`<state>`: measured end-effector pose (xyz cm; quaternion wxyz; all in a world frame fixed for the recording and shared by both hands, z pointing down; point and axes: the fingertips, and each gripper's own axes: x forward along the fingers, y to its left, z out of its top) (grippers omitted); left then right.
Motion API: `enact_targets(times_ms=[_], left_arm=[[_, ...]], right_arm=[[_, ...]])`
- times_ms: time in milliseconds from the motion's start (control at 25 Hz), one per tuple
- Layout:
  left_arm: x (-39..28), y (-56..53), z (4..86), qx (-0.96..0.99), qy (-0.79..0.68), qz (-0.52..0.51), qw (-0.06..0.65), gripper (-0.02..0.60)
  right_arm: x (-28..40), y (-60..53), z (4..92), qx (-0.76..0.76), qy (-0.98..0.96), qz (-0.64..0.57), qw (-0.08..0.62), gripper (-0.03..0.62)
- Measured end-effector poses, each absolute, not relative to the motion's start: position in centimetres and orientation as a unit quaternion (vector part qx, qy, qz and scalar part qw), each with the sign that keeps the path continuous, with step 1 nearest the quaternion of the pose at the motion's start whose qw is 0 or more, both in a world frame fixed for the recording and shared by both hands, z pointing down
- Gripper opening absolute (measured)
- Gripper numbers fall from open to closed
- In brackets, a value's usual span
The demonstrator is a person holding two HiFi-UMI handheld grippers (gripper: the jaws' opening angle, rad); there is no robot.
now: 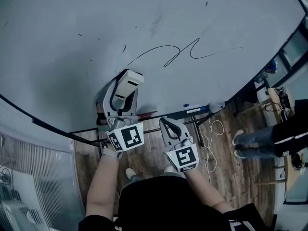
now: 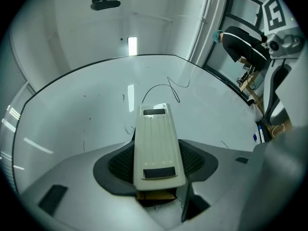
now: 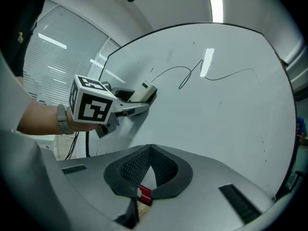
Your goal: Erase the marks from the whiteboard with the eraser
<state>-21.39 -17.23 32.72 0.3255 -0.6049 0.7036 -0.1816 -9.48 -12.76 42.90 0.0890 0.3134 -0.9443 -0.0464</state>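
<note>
The whiteboard [image 1: 96, 23] fills the upper head view, with a long black scribble [image 1: 185, 51] across its middle and small stray marks [image 1: 124, 48] to the left. My left gripper [image 1: 121, 99] is shut on a cream-white eraser [image 1: 129, 82], held just below and left of the scribble's left end. In the left gripper view the eraser [image 2: 156, 146] lies lengthwise between the jaws and points at the scribble [image 2: 169, 88]. My right gripper [image 1: 167, 123] hangs lower, off the board, shut on nothing. Its view shows the closed jaws [image 3: 150, 149], the eraser [image 3: 144, 92] and the scribble [image 3: 192, 73].
A ledge [image 1: 192, 111] runs under the board's lower edge with a marker on it. A person's legs [image 1: 262, 139] stand on the wooden floor at the right, near white cables [image 1: 211, 138]. Window blinds [image 1: 29, 177] line the left.
</note>
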Motion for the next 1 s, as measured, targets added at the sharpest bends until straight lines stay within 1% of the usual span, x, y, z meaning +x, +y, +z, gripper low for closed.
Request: enact_targets(times_ms=[120, 280, 440, 600, 840, 1000], left_arm=[[-21.1, -17.3, 31.3, -0.609, 0.703, -0.166, 0.327, 0.272], [-19.8, -18.0, 28.4, -0.611, 0.691, -0.161, 0.351, 0.272], [-17.2, -19.2, 25.7, -0.616, 0.662, -0.176, 0.388, 0.272], [-13.8, -20.9, 23.6, -0.627, 0.641, -0.177, 0.406, 0.273], [-9.5, -22.9, 23.1, -0.635, 0.619, -0.196, 0.419, 0.272], [-9.2, -23.3, 23.9, -0.620, 0.616, -0.222, 0.433, 0.272]], right_arm=[[-9.1, -12.7, 42.8, 0.322, -0.941, -0.049, 0.089, 0.026], [-8.1, -12.9, 42.8, 0.338, -0.936, -0.042, 0.087, 0.026], [-7.0, -13.0, 42.4, 0.348, -0.933, -0.049, 0.083, 0.026], [-5.7, -13.3, 42.0, 0.361, -0.928, -0.051, 0.080, 0.026], [-3.5, -14.0, 41.7, 0.382, -0.919, -0.048, 0.077, 0.026], [-3.2, -14.2, 41.9, 0.386, -0.918, -0.042, 0.078, 0.026]])
